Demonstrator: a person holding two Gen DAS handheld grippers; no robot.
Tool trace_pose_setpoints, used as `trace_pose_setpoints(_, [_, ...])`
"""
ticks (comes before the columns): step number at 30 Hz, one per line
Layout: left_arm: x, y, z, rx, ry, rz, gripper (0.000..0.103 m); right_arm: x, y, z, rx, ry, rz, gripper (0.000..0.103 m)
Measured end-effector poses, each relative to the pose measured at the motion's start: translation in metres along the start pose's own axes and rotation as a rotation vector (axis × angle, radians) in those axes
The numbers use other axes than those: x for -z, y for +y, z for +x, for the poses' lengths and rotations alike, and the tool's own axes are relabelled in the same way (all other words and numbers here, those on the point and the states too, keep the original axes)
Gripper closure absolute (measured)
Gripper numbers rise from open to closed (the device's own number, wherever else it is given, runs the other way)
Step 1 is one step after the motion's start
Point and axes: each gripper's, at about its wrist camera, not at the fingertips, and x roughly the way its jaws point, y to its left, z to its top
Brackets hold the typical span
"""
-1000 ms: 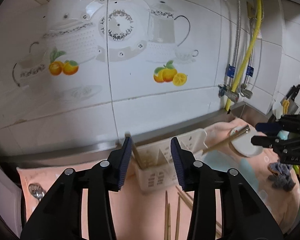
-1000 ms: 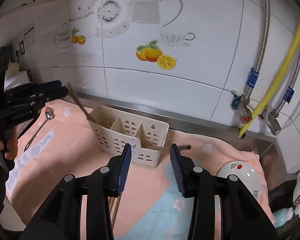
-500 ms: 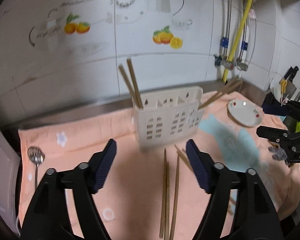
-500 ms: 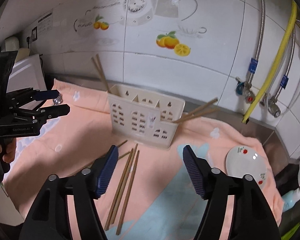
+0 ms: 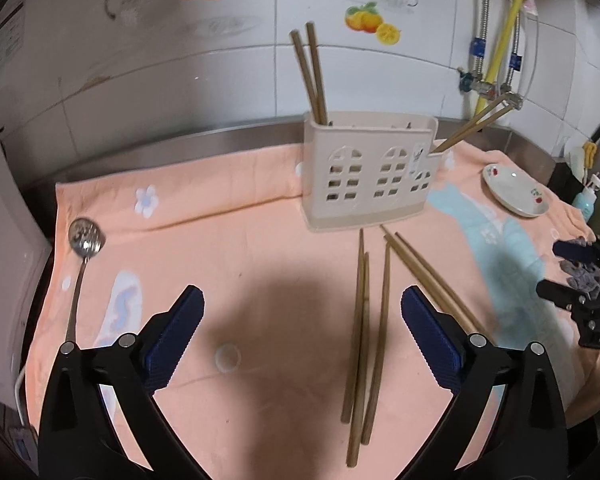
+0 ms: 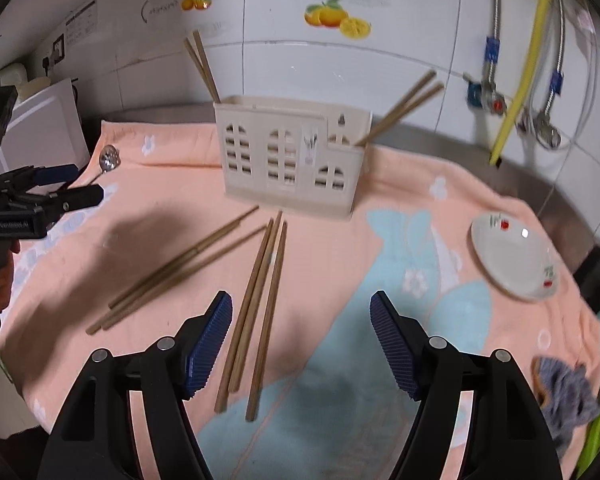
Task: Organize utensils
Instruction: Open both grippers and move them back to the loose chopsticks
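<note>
Both the left claw (image 5: 302,334) and right claw (image 6: 301,340) hover spread wide and empty above loose chopsticks (image 6: 260,300) lying on the peach towel (image 5: 260,248) before the utensil caddy (image 6: 288,160), which holds chopstick pairs at both ends.

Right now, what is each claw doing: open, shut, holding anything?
Left claw: open, holding nothing, above the towel.
Right claw: open, holding nothing, above the loose chopsticks.

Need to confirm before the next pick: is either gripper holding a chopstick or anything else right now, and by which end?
Nothing is held. The left gripper and right gripper are both open and empty; the loose chopsticks lie on the towel.
</note>
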Motion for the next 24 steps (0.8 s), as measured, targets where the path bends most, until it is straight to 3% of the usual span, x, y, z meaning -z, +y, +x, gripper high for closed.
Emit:
trace_pose_setpoints(11, [0.026,-0.001,0.011,-0.01,0.064,0.004,0.005,0.037,0.013,0.017,0.012,0.029,0.025,0.036])
trace_pose_setpoints(24, [0.041,0.011,0.016,-0.05,0.098,-0.019,0.005,0.051,0.018,0.044,-0.048,0.097,0.081,0.072])
